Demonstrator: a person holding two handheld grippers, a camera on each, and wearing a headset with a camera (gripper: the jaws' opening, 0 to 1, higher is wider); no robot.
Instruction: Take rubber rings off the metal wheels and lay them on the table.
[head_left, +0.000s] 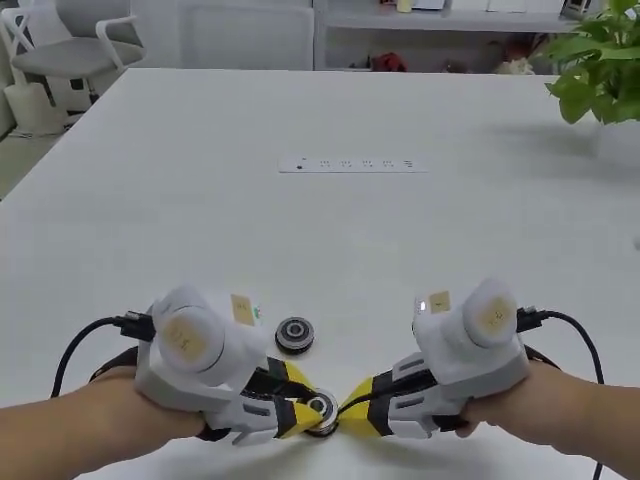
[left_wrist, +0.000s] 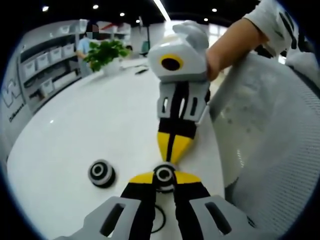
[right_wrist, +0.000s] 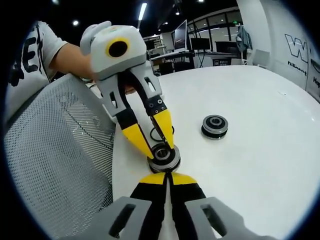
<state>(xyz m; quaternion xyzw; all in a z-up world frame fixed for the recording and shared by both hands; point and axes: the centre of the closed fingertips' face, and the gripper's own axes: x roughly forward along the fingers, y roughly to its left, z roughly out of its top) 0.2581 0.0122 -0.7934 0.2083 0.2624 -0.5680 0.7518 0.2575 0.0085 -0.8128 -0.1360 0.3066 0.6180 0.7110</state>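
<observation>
The left tongs (right_wrist: 160, 148) are clamping one wheel (head_left: 321, 408), with the closed right tongs (right_wrist: 168, 176) working at its rim. One loose ring (left_wrist: 163, 219) is lying on the table (head_left: 320, 230). The second wheel (head_left: 294, 335), at eleven o'clock, is apparently awaiting stripping.

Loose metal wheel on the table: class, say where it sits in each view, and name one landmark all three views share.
Head view: loose wheel low centre.
Left gripper view: loose wheel lower left.
Right gripper view: loose wheel right of centre.
Shared landmark: the gripped wheel, between the left tongs and the right tongs.
</observation>
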